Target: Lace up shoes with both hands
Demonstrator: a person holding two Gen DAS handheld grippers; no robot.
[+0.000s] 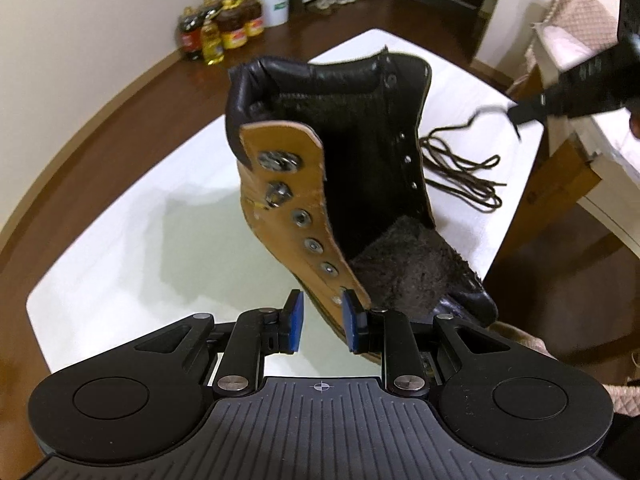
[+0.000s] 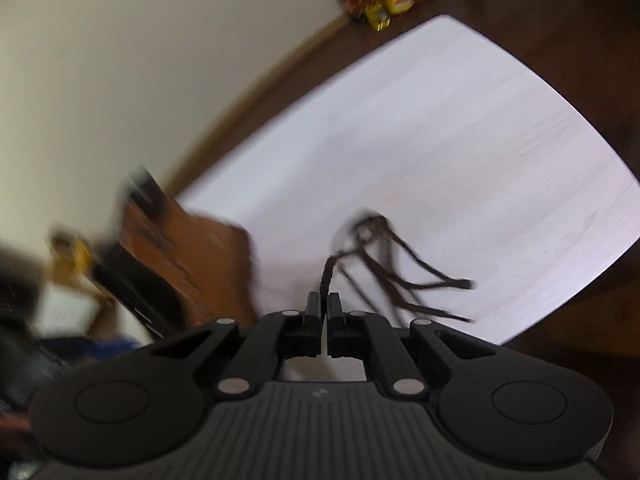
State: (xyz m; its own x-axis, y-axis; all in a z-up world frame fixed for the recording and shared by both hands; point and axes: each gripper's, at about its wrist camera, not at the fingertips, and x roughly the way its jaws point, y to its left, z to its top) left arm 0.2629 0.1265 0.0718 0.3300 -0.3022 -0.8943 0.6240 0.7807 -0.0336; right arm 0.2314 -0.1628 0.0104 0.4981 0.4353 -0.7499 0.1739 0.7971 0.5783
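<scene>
Tan leather boot (image 1: pixel 316 184) stands unlaced on the white table (image 1: pixel 120 280), its toe end between the blue pads (image 1: pixel 297 322) of the left gripper (image 1: pixel 322 322), whose jaws are partly closed around it; whether the pads press is unclear. To its right, the dark brown lace (image 2: pixel 384 264) lies bunched, one end pinched in the fully closed right gripper (image 2: pixel 324 300)

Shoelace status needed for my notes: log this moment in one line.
right gripper: shut on shoelace | left gripper: open astride boot eyelet flap | table: boot unlaced
</scene>
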